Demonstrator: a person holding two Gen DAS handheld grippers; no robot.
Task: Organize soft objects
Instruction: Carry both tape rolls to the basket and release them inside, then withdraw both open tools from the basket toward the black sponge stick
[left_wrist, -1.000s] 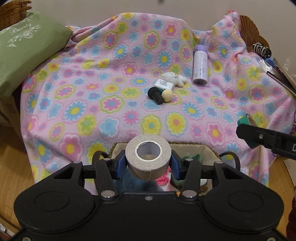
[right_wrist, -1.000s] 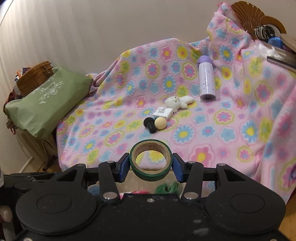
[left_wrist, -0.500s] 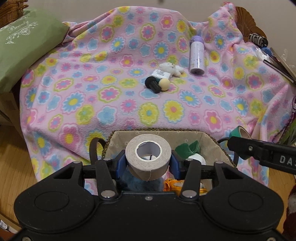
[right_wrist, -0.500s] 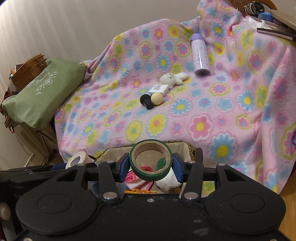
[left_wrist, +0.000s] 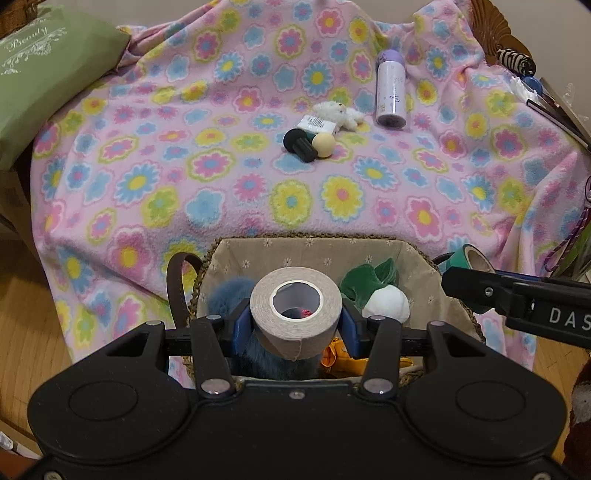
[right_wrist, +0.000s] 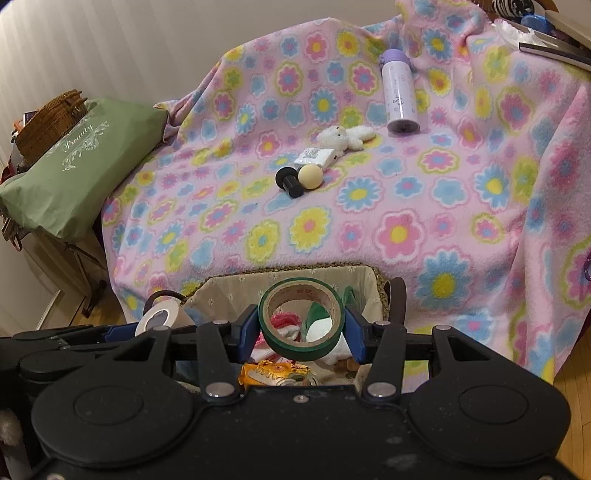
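Your left tongs (left_wrist: 295, 325) clamp a beige tape roll (left_wrist: 295, 310) between the blue pads, held over the near left part of the basket (left_wrist: 421, 254). Your right tongs (right_wrist: 301, 326) pinch a green tape roll (right_wrist: 301, 319) over the same basket. Your tongs hide most of the basket's contents: only parts of a blue plush (left_wrist: 229, 291), a green-and-white plush (left_wrist: 384, 295) and something orange (right_wrist: 273, 373) show. On the blanket (left_wrist: 221, 192), toward its far right, lie a white plush (left_wrist: 338, 112), a ball (left_wrist: 324, 144), a black piece (left_wrist: 299, 146) and a bottle (left_wrist: 391, 90).
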